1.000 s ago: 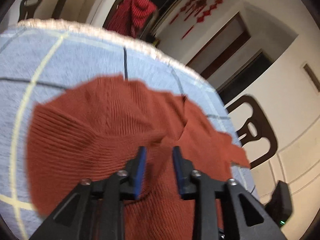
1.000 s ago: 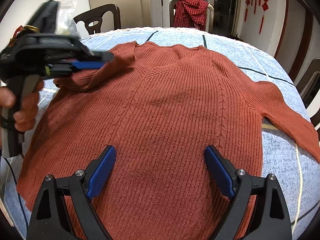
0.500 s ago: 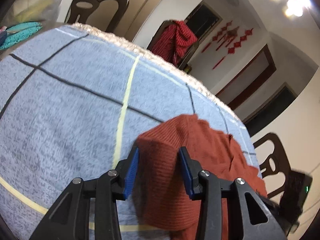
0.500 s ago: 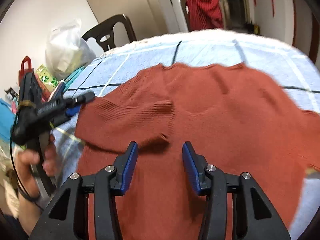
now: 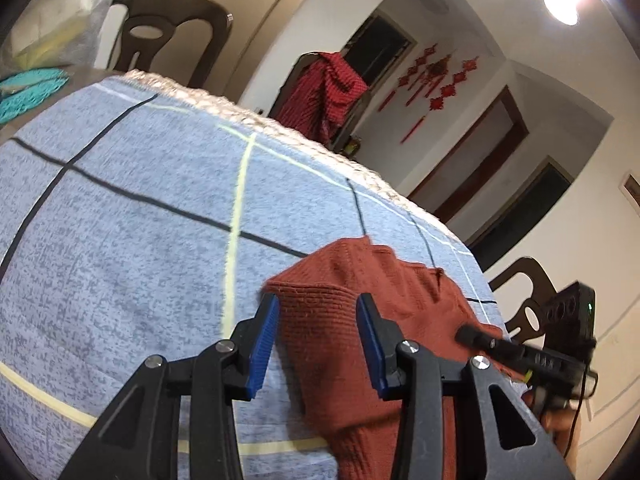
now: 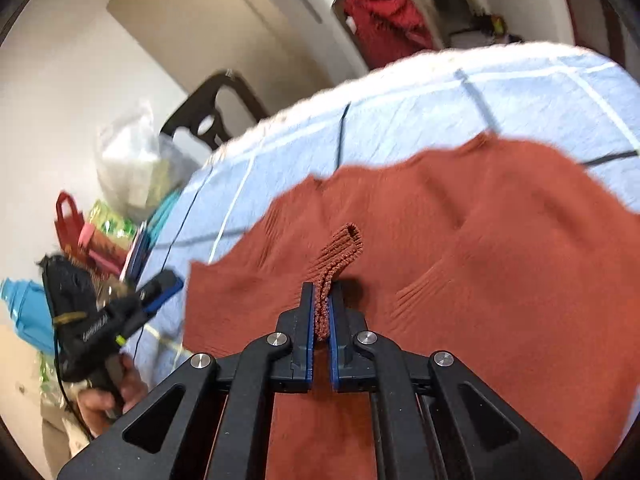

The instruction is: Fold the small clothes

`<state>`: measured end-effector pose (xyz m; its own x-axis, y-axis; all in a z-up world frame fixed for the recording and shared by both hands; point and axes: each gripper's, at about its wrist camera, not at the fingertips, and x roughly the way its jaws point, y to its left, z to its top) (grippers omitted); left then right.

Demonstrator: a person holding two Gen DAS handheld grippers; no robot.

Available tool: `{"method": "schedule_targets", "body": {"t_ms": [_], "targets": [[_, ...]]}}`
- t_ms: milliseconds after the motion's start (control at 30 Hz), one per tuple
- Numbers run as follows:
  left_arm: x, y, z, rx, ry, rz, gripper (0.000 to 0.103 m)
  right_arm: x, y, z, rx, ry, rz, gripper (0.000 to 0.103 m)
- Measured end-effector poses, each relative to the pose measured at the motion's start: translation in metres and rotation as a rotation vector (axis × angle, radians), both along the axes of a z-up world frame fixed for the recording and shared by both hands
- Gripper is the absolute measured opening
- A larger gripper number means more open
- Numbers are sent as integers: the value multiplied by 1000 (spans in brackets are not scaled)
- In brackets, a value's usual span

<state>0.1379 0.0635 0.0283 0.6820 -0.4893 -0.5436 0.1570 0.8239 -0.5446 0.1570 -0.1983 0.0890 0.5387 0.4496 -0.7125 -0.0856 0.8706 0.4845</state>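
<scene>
A rust-red knit sweater (image 6: 500, 260) lies spread on the blue checked tablecloth (image 6: 440, 96), its left sleeve folded in over the body. My right gripper (image 6: 320, 292) is shut on the ribbed cuff (image 6: 344, 248), which sticks up between the blue pads. In the left wrist view the sweater (image 5: 400, 292) shows its folded shoulder edge. My left gripper (image 5: 318, 308) hovers over that edge with its jaws apart and nothing pinched. From the right wrist view the left gripper (image 6: 170, 280) sits just off the sweater's left edge, held by a hand. The right gripper (image 5: 464, 334) shows at the right, on the sweater.
A red garment (image 5: 324, 92) hangs on a chair behind the table. Dark chairs stand at the far left (image 5: 168, 24) and right (image 5: 524, 280). A white plastic bag (image 6: 132, 168), a red bag and other items are piled beyond the table's left side. The tablecloth's fringe (image 5: 280, 128) marks the far edge.
The right gripper swung left over the sweater and went from wide open to shut on the cuff. The left gripper laid the sleeve over the body and drew back to the sweater's left edge.
</scene>
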Motion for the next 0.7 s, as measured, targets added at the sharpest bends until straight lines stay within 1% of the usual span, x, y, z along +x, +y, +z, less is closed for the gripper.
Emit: {"method": "schedule_targets", "body": {"t_ms": [100,200,300,367,433,533,567,633,700], "targets": [[-1,-11,2,18,-8,-32,42,1,-21,-3,-9,7,-52,5],[1,-23,-4,45,11,-63,42,2,-33,-20,-45,55,-77,5],[2,-33,-10,82,38,-84,42,2,-37,-33,-25,92,-79,5],[0,-39,-11,104,38,-92,42,-2,-42,-33,2,88,-86,6],[-3,-44,-7,104,24,-100,40,-4,-43,-27,2,75,-93,8],[-4,-54,2,124,-3,-111,36,-11,-50,-9,-16,0,-120,8],[-2,-59,2,140,1,-114,35,-13,-51,-2,-20,-27,-122,8],[4,-66,-7,175,44,-114,33,-13,-50,1,-25,-43,-110,8],[9,-70,-20,213,95,-113,28,-7,-42,-9,-49,1,-74,8]]}}
